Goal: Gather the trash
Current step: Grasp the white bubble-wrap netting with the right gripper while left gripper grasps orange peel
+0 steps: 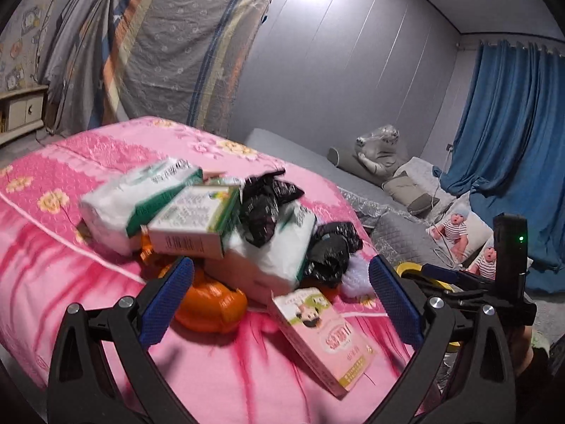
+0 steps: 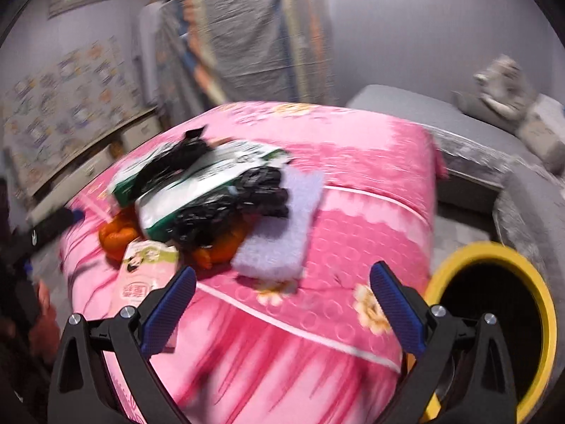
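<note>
A heap of trash lies on a pink flowered quilt (image 1: 63,275): white-and-green tissue packs (image 1: 116,208), a white-green carton (image 1: 192,222), crumpled black bags (image 1: 268,208), orange wrappers (image 1: 212,304) and a pink box (image 1: 321,335) nearest me. My left gripper (image 1: 280,304) is open just in front of the heap, holding nothing. In the right wrist view the same heap (image 2: 212,194) sits on the quilt (image 2: 353,176) with a lilac sponge pad (image 2: 282,233) and the pink box (image 2: 141,275). My right gripper (image 2: 282,304) stands open, short of the pad. A yellow-rimmed bin (image 2: 543,300) stands at the right.
A grey mattress (image 1: 289,148) with pillows and a wrapped soft toy (image 1: 381,145) lies behind the quilt. Blue curtains (image 1: 512,134) hang at the right. A draped sheet (image 1: 176,46) covers the far wall. A low cabinet (image 1: 24,113) stands at the left. The other gripper's handle (image 1: 508,258) shows at the right.
</note>
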The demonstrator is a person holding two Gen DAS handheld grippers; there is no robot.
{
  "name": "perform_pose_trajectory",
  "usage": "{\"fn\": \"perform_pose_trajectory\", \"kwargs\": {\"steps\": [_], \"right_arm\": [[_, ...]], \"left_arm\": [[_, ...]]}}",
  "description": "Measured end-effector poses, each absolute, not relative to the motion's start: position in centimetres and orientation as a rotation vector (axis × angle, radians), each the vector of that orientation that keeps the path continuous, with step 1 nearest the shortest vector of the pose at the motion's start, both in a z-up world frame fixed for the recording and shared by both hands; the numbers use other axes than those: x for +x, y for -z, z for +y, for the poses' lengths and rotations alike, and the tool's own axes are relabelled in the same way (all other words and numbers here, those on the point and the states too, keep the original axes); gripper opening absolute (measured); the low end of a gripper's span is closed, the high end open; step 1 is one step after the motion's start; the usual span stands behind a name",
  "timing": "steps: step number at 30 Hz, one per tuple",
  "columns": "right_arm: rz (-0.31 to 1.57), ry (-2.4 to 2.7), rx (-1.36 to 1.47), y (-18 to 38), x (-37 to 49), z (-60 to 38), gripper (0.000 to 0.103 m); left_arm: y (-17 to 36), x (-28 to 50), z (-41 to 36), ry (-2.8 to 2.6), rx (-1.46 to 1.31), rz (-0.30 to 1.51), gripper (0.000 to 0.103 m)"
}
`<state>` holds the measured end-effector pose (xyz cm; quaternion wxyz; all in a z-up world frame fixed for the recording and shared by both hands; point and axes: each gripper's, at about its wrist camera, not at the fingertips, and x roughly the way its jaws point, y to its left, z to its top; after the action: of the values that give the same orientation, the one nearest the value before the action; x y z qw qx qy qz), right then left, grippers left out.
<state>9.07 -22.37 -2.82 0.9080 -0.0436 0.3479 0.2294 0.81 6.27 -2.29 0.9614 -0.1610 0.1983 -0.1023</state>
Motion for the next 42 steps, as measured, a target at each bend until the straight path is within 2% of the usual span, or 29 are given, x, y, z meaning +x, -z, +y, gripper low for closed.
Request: {"fn": "perform_pose_trajectory", "kwargs": {"steps": [6, 13, 15, 17, 22, 25, 27, 29, 30, 32, 34, 42], "right_arm": [[0.836, -0.53, -0.228, 3.7, 11.7, -19.6, 0.095], [0.902, -0.561, -0.234, 5.3, 14.4, -17.9, 0.095], [0.921, -0.565, -0.248, 5.7, 15.0, -17.5, 0.093], [0.933, -0.569, -0.268, 6.1, 15.7, -17.2, 0.086], [0.96, -0.579, -0.248, 6.5, 16.8, -17.5, 0.082], [0.984, -0.601, -0.219, 7.0, 17.3, -17.9, 0.072], [0.987, -0.613, -0.201, 7.2, 17.6, -18.2, 0.069], [0.987, -0.621, -0.181, 7.2, 17.8, -18.4, 0.053], [0.987, -0.626, -0.169, 7.2, 17.8, -18.6, 0.049], [0.976, -0.633, -0.149, 6.9, 17.7, -19.0, 0.035], [0.957, -0.638, -0.115, 6.4, 17.4, -19.5, 0.028], [0.871, -0.628, -0.032, 3.9, 14.3, -21.9, 0.026]], "left_arm": [[-0.4, 1.3, 8.6, 0.134, -0.128, 0.409, 0.095], [-0.1, 0.6, 10.4, 0.211, 0.049, 0.511, 0.095], [0.5, 0.4, 10.4, 0.273, 0.058, 0.545, 0.095], [0.9, 0.6, 10.0, 0.278, 0.087, 0.56, 0.095], [2.1, 1.5, 9.3, 0.325, 0.088, 0.598, 0.095], [2.8, 2.0, 9.2, 0.326, 0.088, 0.621, 0.095], [3.2, 2.5, 9.0, 0.326, 0.082, 0.632, 0.095], [3.5, 3.0, 8.7, 0.329, 0.072, 0.647, 0.095], [3.6, 3.2, 8.6, 0.329, 0.07, 0.651, 0.095], [3.7, 3.4, 8.2, 0.334, 0.069, 0.656, 0.095], [3.7, 3.4, 7.9, 0.344, 0.069, 0.658, 0.095], [3.8, 3.7, 6.5, 0.363, 0.068, 0.666, 0.095]]}}
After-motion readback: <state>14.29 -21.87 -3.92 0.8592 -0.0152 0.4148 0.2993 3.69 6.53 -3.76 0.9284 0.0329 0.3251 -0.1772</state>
